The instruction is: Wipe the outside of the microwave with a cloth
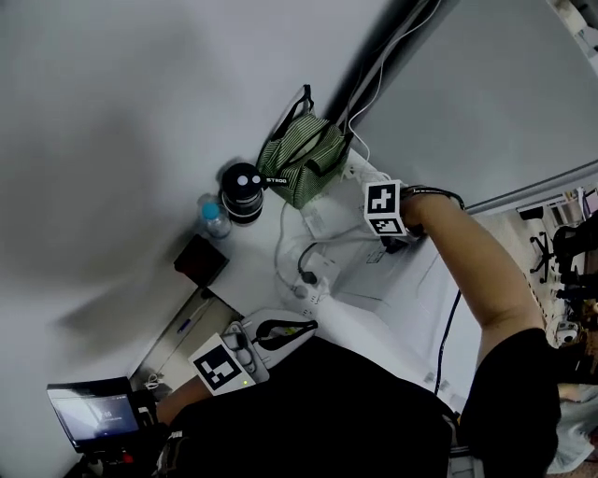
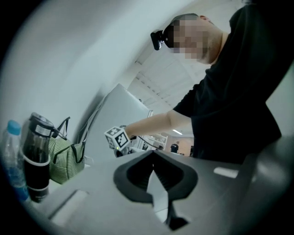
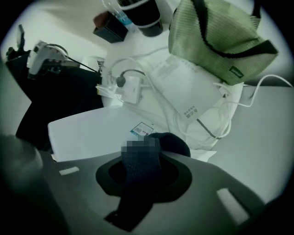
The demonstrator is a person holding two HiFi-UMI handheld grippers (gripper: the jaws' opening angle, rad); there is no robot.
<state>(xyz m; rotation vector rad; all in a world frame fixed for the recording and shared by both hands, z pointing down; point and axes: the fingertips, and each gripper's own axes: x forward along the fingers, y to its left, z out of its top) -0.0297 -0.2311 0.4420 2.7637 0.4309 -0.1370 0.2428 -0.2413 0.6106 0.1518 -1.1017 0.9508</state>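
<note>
1. The right gripper point(image 3: 148, 153) had its jaws clamped on the dark blue cloth point(image 3: 138, 176). The cloth bunched out past the tips into a rounded lump.
2. That lump looked to be sitting on the white top of the microwave point(image 3: 87, 135), just beside a small printed label point(image 3: 141, 130) right in front of the jaws.
3. A bit further ahead of those jaws lay a white printed packet point(image 3: 183, 87). Ahead and to the left was a white adapter point(image 3: 131, 89) with its cable looped around.
4. Ahead and to the right of the jaws, behind the packet, stood a green striped bag point(image 3: 216, 36) with dark handles.
5. Way out ahead and to the left we had a black tumbler point(image 3: 144, 18), a water bottle point(image 3: 117, 13) and a dark box point(image 3: 110, 30), all close together on the white desk point(image 1: 248, 266).
6. The left gripper point(image 2: 152, 156) had its jaws closed tip to tip with nothing between them. It was held up near our black shirt, well to the left of the right jaws and apart from the cloth.
7. Looking along the left jaws, the right gripper's marker cube point(image 2: 117, 137) and our bare forearm point(image 2: 156, 124) were straight ahead. The bag, tumbler and bottle sat off to the left.
</note>
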